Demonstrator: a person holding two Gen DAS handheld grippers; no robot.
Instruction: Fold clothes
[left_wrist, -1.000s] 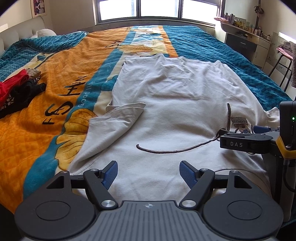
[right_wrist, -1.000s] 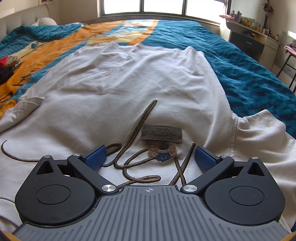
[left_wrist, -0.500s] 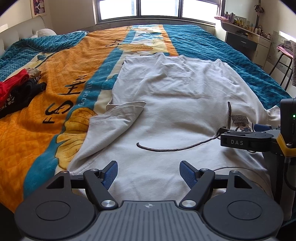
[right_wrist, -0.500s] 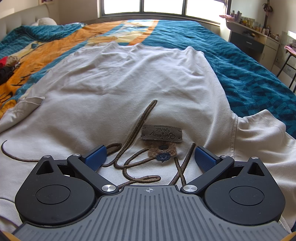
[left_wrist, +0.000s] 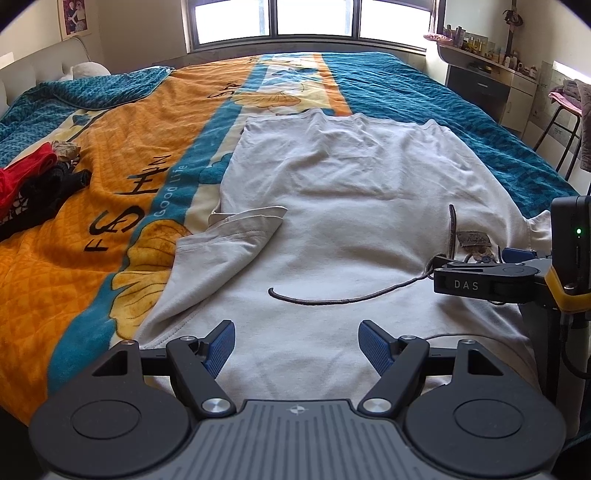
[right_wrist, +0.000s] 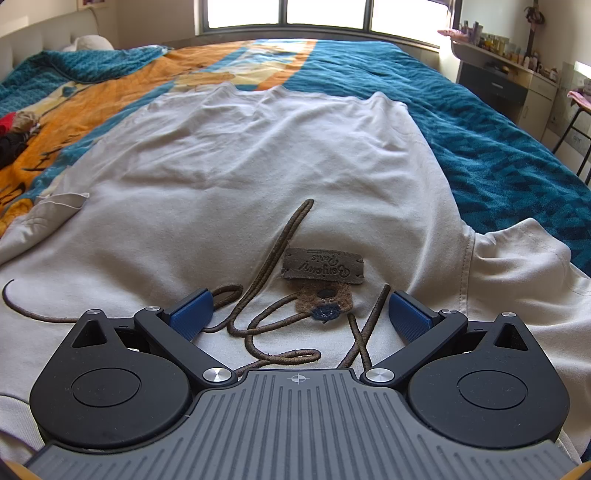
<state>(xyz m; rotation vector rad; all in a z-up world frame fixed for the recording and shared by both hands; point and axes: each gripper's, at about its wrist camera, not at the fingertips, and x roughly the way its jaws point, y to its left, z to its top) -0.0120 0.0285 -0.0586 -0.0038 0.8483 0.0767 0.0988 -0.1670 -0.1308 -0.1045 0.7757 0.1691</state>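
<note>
A pale beige sweatshirt (left_wrist: 343, 206) lies flat on the bed, hem toward the window; it also shows in the right wrist view (right_wrist: 258, 166). Its left sleeve (left_wrist: 229, 243) is folded in over the body. Brown drawstrings (right_wrist: 273, 258) and a brown label patch (right_wrist: 323, 266) lie on its chest. My left gripper (left_wrist: 297, 345) is open and empty just above the near edge of the shirt. My right gripper (right_wrist: 299, 317) is open and empty over the cords and patch; it also shows at the right of the left wrist view (left_wrist: 480, 282).
The bed has an orange and teal quilt (left_wrist: 110, 192). A red and black pile of clothes (left_wrist: 29, 188) lies at the bed's left. A dresser (left_wrist: 487, 88) and a stool (left_wrist: 565, 122) stand to the right, past the bed edge.
</note>
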